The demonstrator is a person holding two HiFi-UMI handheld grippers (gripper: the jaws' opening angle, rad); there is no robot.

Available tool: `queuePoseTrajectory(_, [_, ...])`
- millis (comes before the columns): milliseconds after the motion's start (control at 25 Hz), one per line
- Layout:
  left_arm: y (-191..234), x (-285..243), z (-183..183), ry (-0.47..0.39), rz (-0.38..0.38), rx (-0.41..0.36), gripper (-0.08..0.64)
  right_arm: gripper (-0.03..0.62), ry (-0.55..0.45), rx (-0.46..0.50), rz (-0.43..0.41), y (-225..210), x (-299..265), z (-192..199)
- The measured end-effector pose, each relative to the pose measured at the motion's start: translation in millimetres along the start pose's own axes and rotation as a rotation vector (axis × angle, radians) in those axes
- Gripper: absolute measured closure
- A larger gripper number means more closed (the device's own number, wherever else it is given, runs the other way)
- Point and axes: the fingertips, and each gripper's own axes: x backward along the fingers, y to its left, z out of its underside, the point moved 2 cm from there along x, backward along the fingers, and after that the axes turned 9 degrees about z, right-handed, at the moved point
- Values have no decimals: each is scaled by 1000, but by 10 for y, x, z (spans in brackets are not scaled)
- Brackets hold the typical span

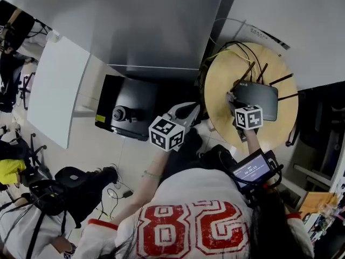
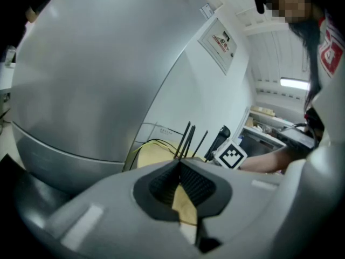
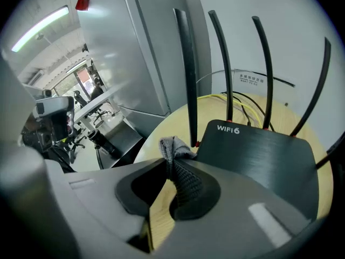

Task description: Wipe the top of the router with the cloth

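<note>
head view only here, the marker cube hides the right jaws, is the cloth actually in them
observer: yes. In the right gripper view the right gripper is shut on a grey cloth, with a tuft sticking out past the tips.
operator: is it on the router top
observer: not by the look of it. The cloth is at the left corner of the router, beside the base of the leftmost antenna, and the black top looks bare.
operator: left gripper holding anything
observer: no. The left gripper is shut, with nothing between its jaws.
</note>
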Motion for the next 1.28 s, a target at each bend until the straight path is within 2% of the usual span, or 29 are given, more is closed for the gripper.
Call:
queuePoseTrajectory(400, [-272,-315,102,72,101,-47,558,554,-21,-59,-33,169,181,425])
queuePoseTrajectory(880, [-844,-750,293,147,179,-87,558,554,-74,-138,-61,13,563,770])
queuePoseTrajectory(1000, [-1039,-872,360,156,197,-97,558,554,-94,-157,-46,-125,711,881])
queuePoseTrajectory(1280, [-1511,-1169,570,196,254,-121,558,554,-143,-279,46,-627,1107,1305])
